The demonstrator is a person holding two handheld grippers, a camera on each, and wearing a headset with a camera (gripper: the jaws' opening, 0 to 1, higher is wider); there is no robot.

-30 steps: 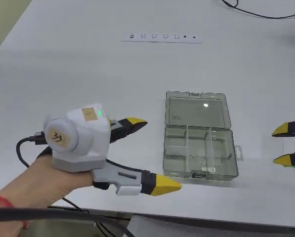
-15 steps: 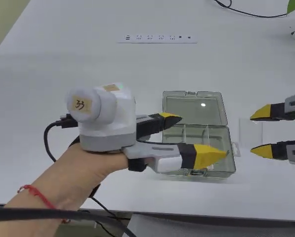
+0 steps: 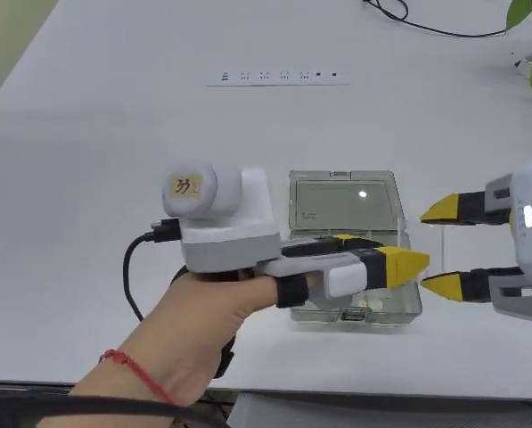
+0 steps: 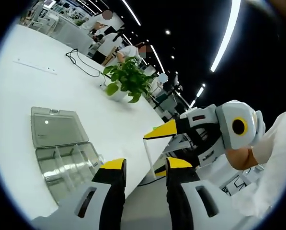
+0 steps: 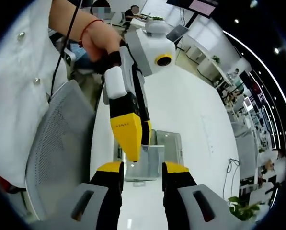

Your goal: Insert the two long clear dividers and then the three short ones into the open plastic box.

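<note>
The open grey-clear plastic box (image 3: 344, 203) lies on the white table, lid flat on the far side, with clear dividers standing in its tray (image 4: 61, 160). My left gripper (image 3: 381, 251) reaches in from the left over the tray's front part and hides much of it. Its jaws are apart with nothing between them (image 4: 142, 165). My right gripper (image 3: 439, 247) hovers just right of the box, pointing left. A small clear divider (image 5: 153, 160) sits between its fingertips and appears held there. The two grippers' tips nearly meet.
A white power strip (image 3: 270, 77) lies at the far middle of the table. A black cable (image 3: 408, 22) and a green plant (image 4: 126, 79) are at the far right. The table's front edge runs just below the box. A grey mesh chair (image 5: 56, 143) stands by the table.
My left gripper has swung right from the table's left part to above the box's front. My right gripper has come in leftward from the right edge, the clear divider moving with it.
</note>
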